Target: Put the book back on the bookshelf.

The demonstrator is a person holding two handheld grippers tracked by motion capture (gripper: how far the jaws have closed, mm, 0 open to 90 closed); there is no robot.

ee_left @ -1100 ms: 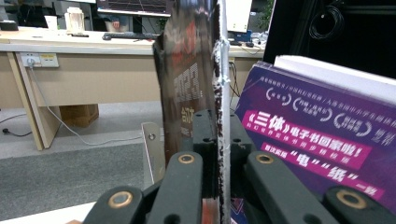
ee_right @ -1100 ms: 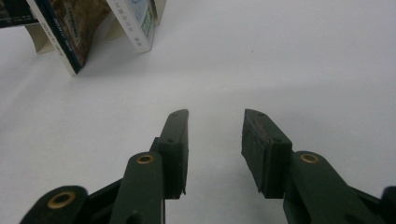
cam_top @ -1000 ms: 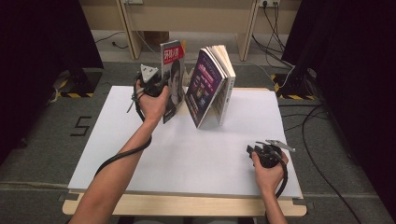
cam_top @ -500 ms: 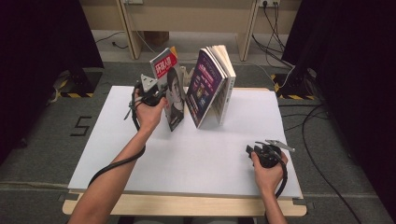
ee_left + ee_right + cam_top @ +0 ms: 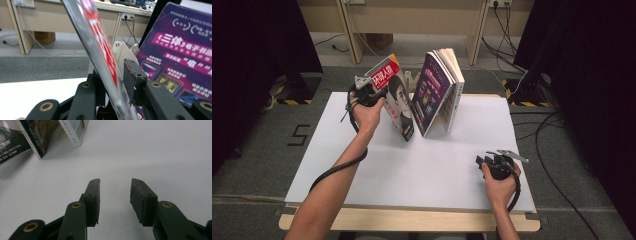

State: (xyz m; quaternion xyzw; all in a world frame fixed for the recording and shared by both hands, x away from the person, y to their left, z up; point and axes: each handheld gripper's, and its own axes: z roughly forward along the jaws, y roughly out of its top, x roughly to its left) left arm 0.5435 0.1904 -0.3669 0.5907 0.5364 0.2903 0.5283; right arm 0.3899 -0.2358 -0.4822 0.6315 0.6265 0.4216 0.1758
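Nearest the person, at the front right of the white table (image 5: 412,175), the right gripper (image 5: 492,162) rests low over the bare surface in the person's right hand (image 5: 501,180). Its jaws stand apart with nothing between them, as the right gripper view shows, pointing toward the books farther up the table.

Farther in, on the left side, the left hand (image 5: 367,112) holds the left gripper (image 5: 379,92) up against a magazine with a red title band (image 5: 399,102). That magazine stands on its lower edge on the table, tilted, its top leaning away to the left. In the left gripper view its thin edge (image 5: 105,65) runs up between the two black jaws, which have just been opening; a gap shows on the right side, so the pads no longer press on it.

Just beside the magazine, to its right, a purple-covered book (image 5: 432,92) stands leaning against a cream bookend (image 5: 122,53), with more books (image 5: 454,85) behind it.
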